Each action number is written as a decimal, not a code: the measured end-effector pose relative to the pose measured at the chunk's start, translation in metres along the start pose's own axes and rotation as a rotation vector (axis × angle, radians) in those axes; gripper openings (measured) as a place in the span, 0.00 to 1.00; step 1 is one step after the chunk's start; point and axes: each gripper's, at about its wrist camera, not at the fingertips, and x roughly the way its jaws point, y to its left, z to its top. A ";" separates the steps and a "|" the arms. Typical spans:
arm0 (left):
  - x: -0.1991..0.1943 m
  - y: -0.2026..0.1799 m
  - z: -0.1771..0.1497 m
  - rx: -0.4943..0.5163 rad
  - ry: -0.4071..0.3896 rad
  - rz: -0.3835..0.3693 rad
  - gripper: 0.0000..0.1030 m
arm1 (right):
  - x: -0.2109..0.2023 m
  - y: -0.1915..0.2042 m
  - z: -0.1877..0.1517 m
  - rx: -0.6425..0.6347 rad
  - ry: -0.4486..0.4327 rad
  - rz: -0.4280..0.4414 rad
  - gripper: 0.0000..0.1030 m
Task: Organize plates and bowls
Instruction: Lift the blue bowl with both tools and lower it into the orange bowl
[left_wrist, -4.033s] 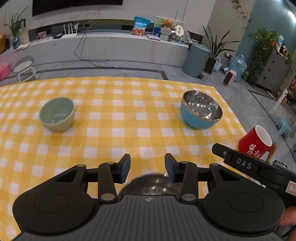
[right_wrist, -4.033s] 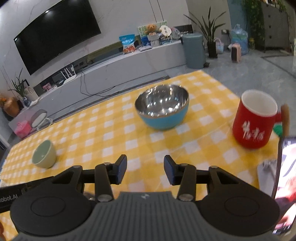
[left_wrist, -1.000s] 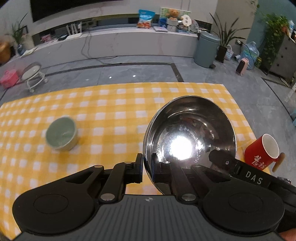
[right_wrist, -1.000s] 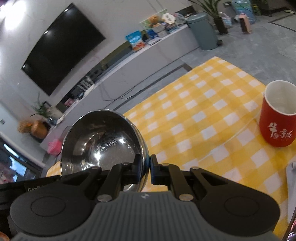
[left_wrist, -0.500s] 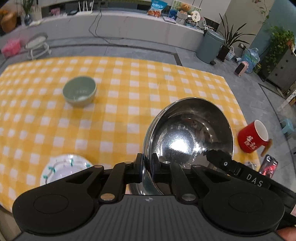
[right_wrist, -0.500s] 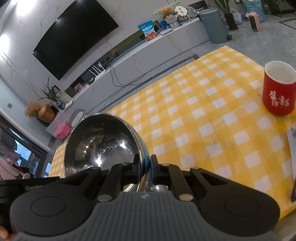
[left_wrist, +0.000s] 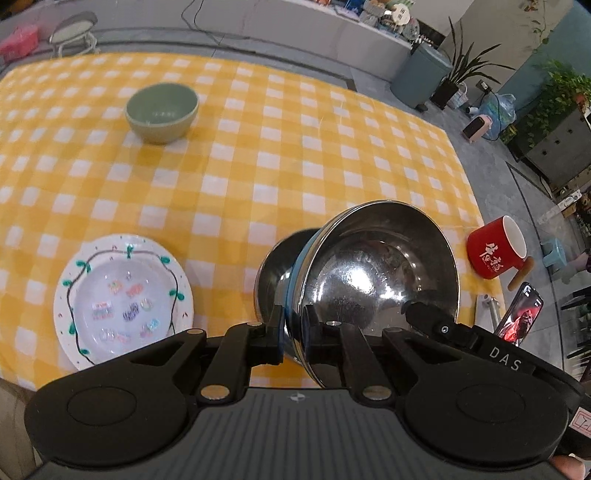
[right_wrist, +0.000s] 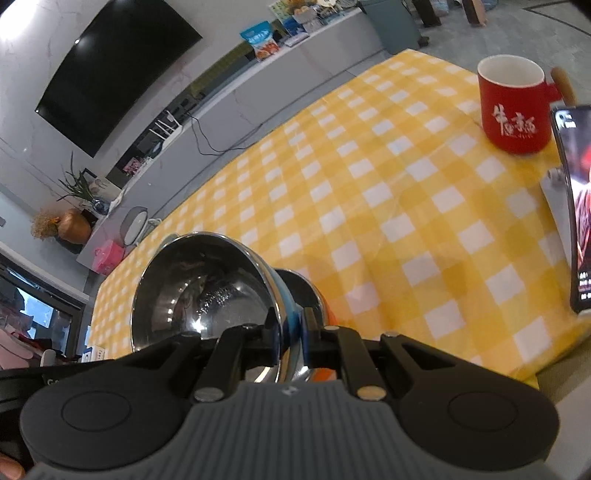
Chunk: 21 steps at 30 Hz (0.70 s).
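Note:
Both grippers hold one blue steel bowl by its rim, tilted, just above a second steel bowl with an orange outside at the table's near edge. My left gripper is shut on the left side of the rim. My right gripper is shut on the right side of the same bowl. A green bowl stands at the far left. A white patterned plate lies near the front left.
A red mug with a wooden handle stands at the right edge, also in the right wrist view. A phone on a stand sits beside it. The yellow checked tablecloth covers the table.
Both grippers brought the blue steel bowl back toward the near edge and lowered it over the second steel bowl. The plate has come fully into view.

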 end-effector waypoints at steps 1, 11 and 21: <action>0.002 0.002 0.000 -0.008 0.006 -0.004 0.10 | 0.001 0.001 0.000 0.000 0.004 -0.007 0.09; 0.020 0.014 0.007 -0.069 0.072 -0.023 0.10 | 0.015 -0.003 0.002 0.022 0.042 -0.039 0.10; 0.032 0.017 0.013 -0.078 0.112 -0.007 0.10 | 0.026 0.002 0.003 0.014 0.057 -0.066 0.10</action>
